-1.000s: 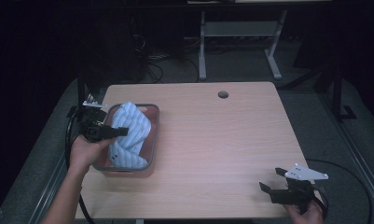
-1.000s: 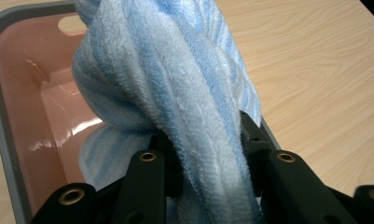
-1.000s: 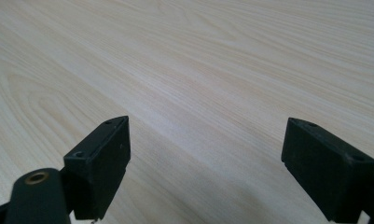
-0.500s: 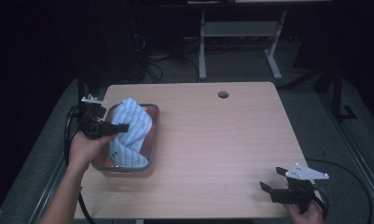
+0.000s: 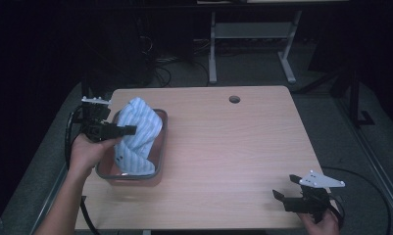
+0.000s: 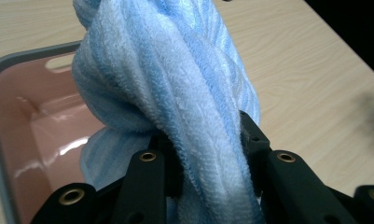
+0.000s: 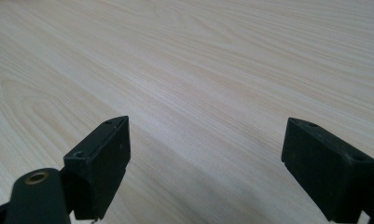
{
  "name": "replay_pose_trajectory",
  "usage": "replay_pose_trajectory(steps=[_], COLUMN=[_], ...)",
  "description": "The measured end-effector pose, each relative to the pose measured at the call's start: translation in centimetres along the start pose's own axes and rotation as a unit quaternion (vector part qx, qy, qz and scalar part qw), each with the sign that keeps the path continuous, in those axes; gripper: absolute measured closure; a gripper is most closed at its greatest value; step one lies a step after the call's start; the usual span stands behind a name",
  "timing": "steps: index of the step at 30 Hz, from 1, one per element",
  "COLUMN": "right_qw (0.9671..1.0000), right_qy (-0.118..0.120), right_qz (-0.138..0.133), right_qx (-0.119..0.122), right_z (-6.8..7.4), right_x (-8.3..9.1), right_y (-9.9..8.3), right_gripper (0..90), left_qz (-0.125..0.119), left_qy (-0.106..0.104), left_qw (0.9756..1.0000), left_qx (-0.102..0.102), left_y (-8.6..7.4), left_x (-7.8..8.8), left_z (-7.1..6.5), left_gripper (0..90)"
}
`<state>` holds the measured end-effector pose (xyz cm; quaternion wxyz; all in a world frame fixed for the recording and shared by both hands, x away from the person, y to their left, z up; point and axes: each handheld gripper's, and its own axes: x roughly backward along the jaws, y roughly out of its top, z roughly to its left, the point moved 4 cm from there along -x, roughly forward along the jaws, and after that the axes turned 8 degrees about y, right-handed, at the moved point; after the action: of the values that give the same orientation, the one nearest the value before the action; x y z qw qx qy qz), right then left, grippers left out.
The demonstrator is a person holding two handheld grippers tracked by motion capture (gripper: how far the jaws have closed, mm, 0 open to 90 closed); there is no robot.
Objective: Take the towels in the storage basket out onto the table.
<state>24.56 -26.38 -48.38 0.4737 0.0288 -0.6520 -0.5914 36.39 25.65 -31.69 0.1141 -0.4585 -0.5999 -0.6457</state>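
At table's left edge: left gripper clamped on a bunched blue-and-white striped towel, fluffy terry, lifted with its lower end hanging into the pink grey-rimmed tray. The towel hides much of the tray floor. Right gripper released, nothing between its jaws, low over bare table near right corner.

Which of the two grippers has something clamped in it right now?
The left gripper, over the pink tray: its jaws pinch the blue striped towel. The right gripper hangs open above bare table.

Black hand-held gripper, brass screw eyelets, grey triangular plate, black cable
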Motion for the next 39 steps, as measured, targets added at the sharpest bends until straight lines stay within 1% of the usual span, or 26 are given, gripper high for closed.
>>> replay_pose_trajectory(steps=[3, 8, 10, 11, 14, 15, 20, 22, 26, 27, 30, 32, 36, 39], right_qw=[1.0000, 1.0000, 1.0000, 1.0000, 1.0000, 1.0000, 1.0000, 1.0000, 1.0000, 1.0000, 1.0000, 1.0000, 1.0000, 1.0000], right_qy=[0.000, -0.001, 0.000, -0.001, -0.001, -0.001, -0.002, -0.002, -0.003, -0.002, -0.002, -0.002, 0.000, 0.000], right_qz=[0.000, 0.001, 0.000, -0.001, -0.001, 0.000, -0.001, -0.002, -0.003, -0.003, -0.003, -0.003, -0.004, -0.003], right_qx=[-0.001, -0.001, -0.002, -0.001, -0.001, -0.001, -0.001, -0.002, -0.002, -0.001, -0.001, -0.002, 0.000, -0.001], right_z=[0.0, 0.0, 0.0, 0.0, 0.0, 0.0, -0.1, -0.1, -0.2, -0.1, -0.2, -0.2, -0.2, -0.1], right_x=[0.0, 0.0, 0.0, 0.0, 0.0, 0.0, 0.1, 0.2, 0.2, 0.2, 0.2, 0.3, 0.2, 0.2], right_y=[0.0, -0.1, 0.0, 0.0, 0.0, 0.0, -0.1, 0.0, 0.0, 0.0, 0.0, 0.0, 0.0, 0.0], right_gripper=[14.9, 14.9, 15.0, 15.0, 14.9, 15.0, 14.9, 15.0, 15.0, 15.0, 14.9, 15.0, 15.0, 14.9], left_qz=[-0.002, -0.006, -0.010, -0.010, -0.015, -0.014, -0.018, -0.015, -0.014, -0.013, -0.015, -0.010, -0.008, -0.003], left_qy=[-0.003, -0.008, -0.013, -0.014, -0.019, -0.020, -0.029, -0.031, -0.038, -0.039, -0.045, -0.049, -0.058, -0.061], left_qw=[1.0000, 0.9999, 0.9998, 0.9997, 0.9996, 0.9995, 0.9991, 0.9988, 0.9981, 0.9979, 0.9973, 0.9967, 0.9961, 0.9957], left_qx=[-0.008, -0.014, -0.011, -0.014, -0.016, -0.021, -0.027, -0.036, -0.045, -0.051, -0.056, -0.063, -0.066, -0.070], left_y=[0.3, 0.7, 0.8, 0.9, 1.3, 1.5, 2.4, 2.8, 3.5, 3.6, 4.2, 4.4, 4.7, 4.8], left_x=[0.2, 0.4, 0.5, 0.6, 0.7, 0.8, 1.0, 0.9, 0.6, 0.5, 0.1, -0.2, -1.0, -1.7], left_z=[-0.4, -0.9, -1.2, -1.3, -1.8, -1.9, -3.0, -3.5, -4.7, -5.0, -6.0, -6.5, -7.5, -8.2], left_gripper=[69.0, 69.1, 69.1, 69.1, 69.1, 69.1, 69.1, 69.1, 69.1, 69.1, 69.1, 69.1, 69.1, 69.1])
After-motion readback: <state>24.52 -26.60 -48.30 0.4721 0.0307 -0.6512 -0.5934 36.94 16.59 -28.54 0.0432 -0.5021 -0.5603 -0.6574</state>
